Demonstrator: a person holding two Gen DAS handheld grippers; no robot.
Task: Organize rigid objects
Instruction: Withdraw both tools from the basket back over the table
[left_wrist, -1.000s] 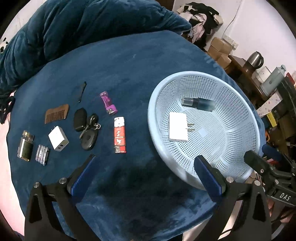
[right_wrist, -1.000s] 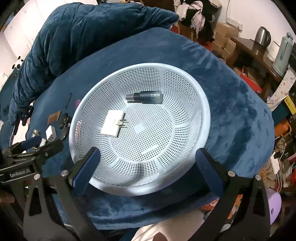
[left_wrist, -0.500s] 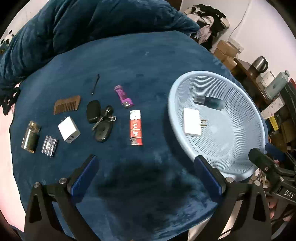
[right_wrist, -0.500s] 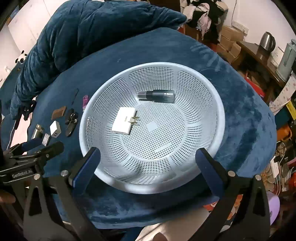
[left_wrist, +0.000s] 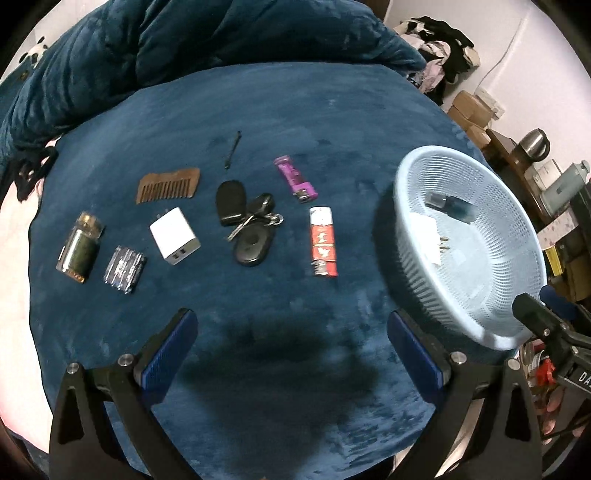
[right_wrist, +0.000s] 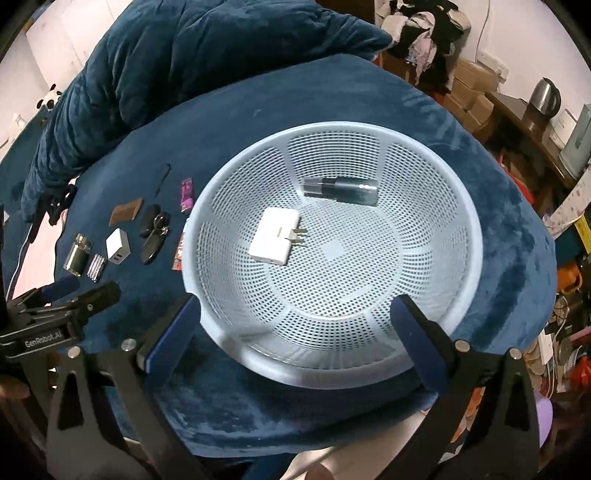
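Both tongs gape, released and empty: left tongs (left_wrist: 291, 341) at lower centre over the blue worktop (left_wrist: 295, 110), right tongs (right_wrist: 295, 325) over the basket (right_wrist: 476, 236), mid-frame, holding a white plug (right_wrist: 273, 236)

My left gripper (left_wrist: 291, 343) was a black frame of triangular cut-out arms, each finger faced with a ribbed blue pad (left_wrist: 168, 352) and pinned by round silver screws. My right gripper (right_wrist: 295, 332) matched it: the same black arms, blue pads (right_wrist: 421, 343), silver screws. At nine o'clock in the right view, the left unit's black body carried white "GenRobot.AI" lettering; a red fitting showed at four o'clock in the left view
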